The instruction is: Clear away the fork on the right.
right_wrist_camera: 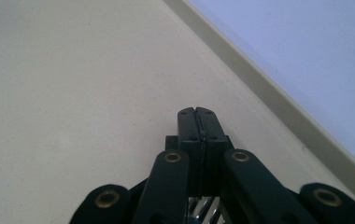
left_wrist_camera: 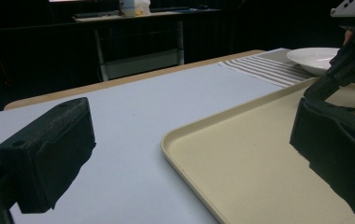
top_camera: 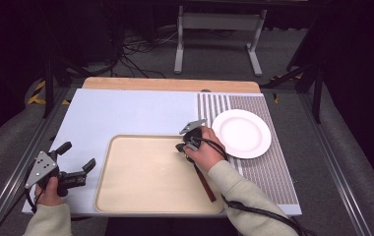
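A beige tray [top_camera: 145, 177] lies on the near middle of the table. My right gripper [top_camera: 185, 145] hovers low over its far right corner, and in the right gripper view [right_wrist_camera: 195, 112] its jaws are pressed shut with nothing visible between the tips, just above the tray floor [right_wrist_camera: 73, 93]. My left gripper [top_camera: 77, 157] rests left of the tray with its jaws wide open and empty. In the left gripper view [left_wrist_camera: 189, 154] they straddle the tray's near corner [left_wrist_camera: 241, 154]. A white plate [top_camera: 241, 132] sits right of the tray. A brown stick-like handle [top_camera: 205, 184] lies on the tray under the right forearm.
A pale blue mat [top_camera: 126, 113] covers most of the table, with a striped mat [top_camera: 268, 172] under the plate [left_wrist_camera: 313, 58] at the right. A wooden table edge [top_camera: 170, 83] runs along the back. Cables and a metal stand [top_camera: 219, 29] are on the floor beyond.
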Demonstrator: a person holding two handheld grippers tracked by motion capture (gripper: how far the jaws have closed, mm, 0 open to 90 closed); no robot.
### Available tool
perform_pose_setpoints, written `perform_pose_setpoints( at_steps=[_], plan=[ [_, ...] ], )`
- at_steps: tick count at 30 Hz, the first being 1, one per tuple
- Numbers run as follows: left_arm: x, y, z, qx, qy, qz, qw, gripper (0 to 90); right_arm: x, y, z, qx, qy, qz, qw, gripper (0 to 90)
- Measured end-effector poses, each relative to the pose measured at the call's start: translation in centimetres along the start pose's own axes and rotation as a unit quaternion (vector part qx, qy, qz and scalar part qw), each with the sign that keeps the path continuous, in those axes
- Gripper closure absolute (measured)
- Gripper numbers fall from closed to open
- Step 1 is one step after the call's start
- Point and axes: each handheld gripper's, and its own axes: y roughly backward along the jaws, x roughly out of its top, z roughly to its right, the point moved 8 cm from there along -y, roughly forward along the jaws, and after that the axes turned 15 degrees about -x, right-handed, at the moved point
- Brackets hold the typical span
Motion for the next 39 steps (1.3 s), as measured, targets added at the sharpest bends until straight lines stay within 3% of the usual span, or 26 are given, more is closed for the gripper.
perform_pose_setpoints(
  at_steps=[13, 17, 39],
  plan=[
    [-0.1, -0.1, 0.0, -0.001, 0.001, -0.002, 1.0, 0.6, -0.9, 0.3, 1.8, -0.026, 0.0, -0.007, 0.9996, 90.0],
    [-0.1, -0.2, 0.0, -0.001, 0.0, -0.003, 1.0, 0.6, -1.4, 0.6, 2.8, -0.036, -0.007, -0.011, 0.9993, 90.0],
    [-0.2, -0.4, 0.1, -0.004, 0.001, -0.005, 1.0, 0.6, -3.1, 1.3, 5.3, -0.063, -0.031, -0.024, 0.9972, 90.0]
  ],
)
